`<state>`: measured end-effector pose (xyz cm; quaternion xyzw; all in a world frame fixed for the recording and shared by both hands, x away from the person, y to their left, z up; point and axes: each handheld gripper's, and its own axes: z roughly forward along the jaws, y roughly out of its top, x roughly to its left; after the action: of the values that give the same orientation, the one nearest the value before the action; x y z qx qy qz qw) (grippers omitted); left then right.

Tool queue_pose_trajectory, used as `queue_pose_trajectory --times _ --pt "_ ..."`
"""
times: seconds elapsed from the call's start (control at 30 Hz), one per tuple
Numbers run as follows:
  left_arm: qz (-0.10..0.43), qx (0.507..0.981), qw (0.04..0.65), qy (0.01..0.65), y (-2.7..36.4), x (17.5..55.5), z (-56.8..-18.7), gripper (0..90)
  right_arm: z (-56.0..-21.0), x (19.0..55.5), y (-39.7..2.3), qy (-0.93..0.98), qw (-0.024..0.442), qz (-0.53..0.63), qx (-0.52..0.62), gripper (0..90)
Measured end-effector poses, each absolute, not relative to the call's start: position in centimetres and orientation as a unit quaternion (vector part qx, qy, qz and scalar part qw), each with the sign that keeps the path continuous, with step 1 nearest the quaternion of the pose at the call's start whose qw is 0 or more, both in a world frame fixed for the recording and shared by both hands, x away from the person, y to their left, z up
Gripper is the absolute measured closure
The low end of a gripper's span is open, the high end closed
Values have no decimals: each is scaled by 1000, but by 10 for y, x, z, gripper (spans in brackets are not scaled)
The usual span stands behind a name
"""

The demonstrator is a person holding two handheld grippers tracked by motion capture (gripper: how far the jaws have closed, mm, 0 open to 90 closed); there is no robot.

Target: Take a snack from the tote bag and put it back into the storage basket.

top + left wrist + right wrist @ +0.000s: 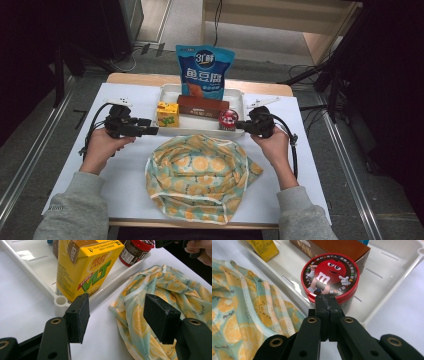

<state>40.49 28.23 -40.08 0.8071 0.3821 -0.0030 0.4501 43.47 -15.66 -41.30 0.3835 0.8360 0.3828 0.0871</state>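
A white tray (pixel 200 131) holds a yellow drink carton (pixel 167 114), a brown box (pixel 202 106), a red-lidded candy tub (pixel 228 120) and an upright blue snack bag (pixel 202 70). In front of it lies a lemon-print cloth bag (pixel 197 177). My left gripper (pixel 116 310) stands open with nothing between its pads, pointing at the carton (pixel 85 267) and the tray's corner (pixel 60 301). My right gripper (pixel 327 300) is shut, pad against pad, its tips just short of the tub (pixel 329 275) at the tray's front rim (pixel 294 290).
A white sheet (pixel 125 165) covers the tabletop. The cloth bag (pixel 242 310) lies close to both grippers and fills the middle front. Table edges are near at left and right, with cables and dark stands on the floor beyond.
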Motion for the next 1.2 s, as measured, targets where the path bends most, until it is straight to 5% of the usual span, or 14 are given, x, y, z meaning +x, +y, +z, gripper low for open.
queue_pose_trajectory --times 0.3,0.63,1.2 --pt "-2 808 450 381 284 404 -400 383 -413 433 -151 838 84 387 374 890" --pt "-2 808 448 381 283 403 -400 382 -411 431 -154 837 61 400 367 668" --pt "-5 812 442 381 283 401 -400 378 -408 417 -160 842 41 405 354 460"
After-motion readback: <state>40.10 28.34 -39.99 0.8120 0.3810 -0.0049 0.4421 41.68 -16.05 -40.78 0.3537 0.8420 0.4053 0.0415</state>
